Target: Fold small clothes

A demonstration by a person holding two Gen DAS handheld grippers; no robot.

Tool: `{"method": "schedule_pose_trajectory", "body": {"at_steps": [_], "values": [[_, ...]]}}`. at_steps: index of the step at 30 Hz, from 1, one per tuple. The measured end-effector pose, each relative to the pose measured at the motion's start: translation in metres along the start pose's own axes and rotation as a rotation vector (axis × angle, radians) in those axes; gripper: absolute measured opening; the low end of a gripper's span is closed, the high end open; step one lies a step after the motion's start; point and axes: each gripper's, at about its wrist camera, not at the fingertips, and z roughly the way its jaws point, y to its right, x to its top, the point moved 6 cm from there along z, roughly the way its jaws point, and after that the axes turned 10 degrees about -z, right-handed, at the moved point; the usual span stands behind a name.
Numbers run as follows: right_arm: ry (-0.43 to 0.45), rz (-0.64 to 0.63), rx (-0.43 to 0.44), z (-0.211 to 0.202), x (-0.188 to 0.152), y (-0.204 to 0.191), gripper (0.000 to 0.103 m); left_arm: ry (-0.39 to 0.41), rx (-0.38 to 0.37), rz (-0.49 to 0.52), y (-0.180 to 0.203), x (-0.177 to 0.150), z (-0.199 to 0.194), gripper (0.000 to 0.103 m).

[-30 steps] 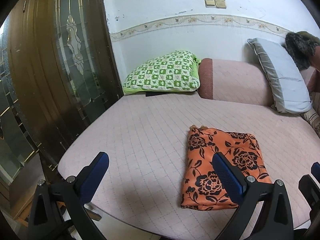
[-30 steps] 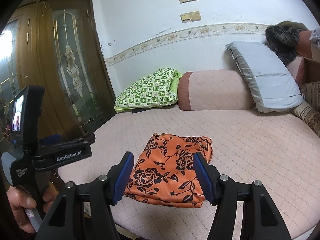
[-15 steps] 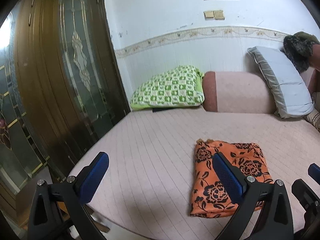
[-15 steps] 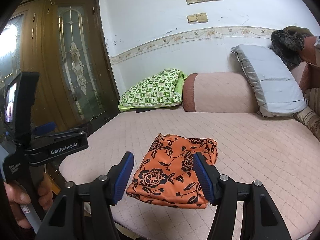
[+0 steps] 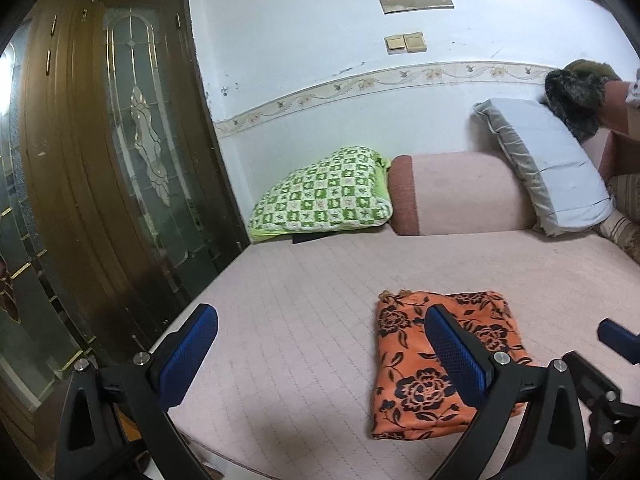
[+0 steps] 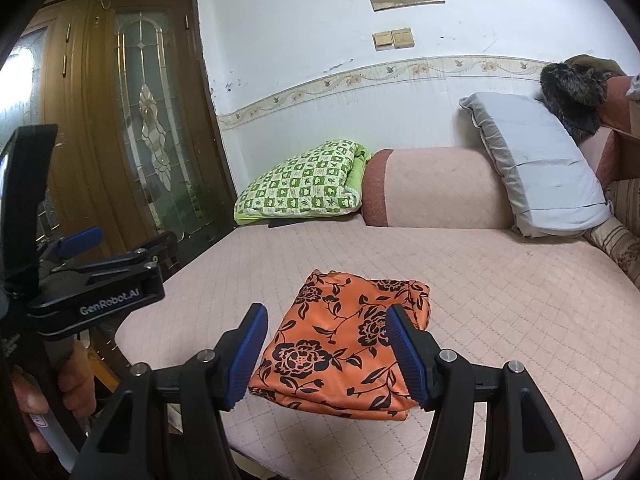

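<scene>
A folded orange garment with black flowers (image 5: 416,360) lies flat near the front edge of the pink quilted bed (image 5: 304,304); it also shows in the right wrist view (image 6: 344,340). My left gripper (image 5: 320,352) is open and empty, held off the bed, with the garment to its right. My right gripper (image 6: 328,352) is open and empty, held in front of the garment's near edge, not touching it. The left gripper's body (image 6: 100,292) shows at the left of the right wrist view.
A green checked pillow (image 5: 324,196), a pink bolster (image 5: 460,196) and a grey pillow (image 5: 548,168) line the wall at the back. A wooden wardrobe with glass doors (image 5: 100,160) stands left of the bed. A dark furry item (image 5: 576,96) sits at the far right.
Both grippers have drawn back and tilted up from the bed; the garment looks smaller and lower in both views. The garment has not moved. Both stay open.
</scene>
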Motion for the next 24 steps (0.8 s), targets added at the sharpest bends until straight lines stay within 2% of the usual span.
{"method": "schedule_pose_trajectory", "body": {"at_steps": [24], "values": [[-0.036, -0.018, 0.006, 0.021, 0.0, -0.007, 0.065, -0.021, -0.085, -0.045, -0.001, 0.006, 0.01, 0.103]]}}
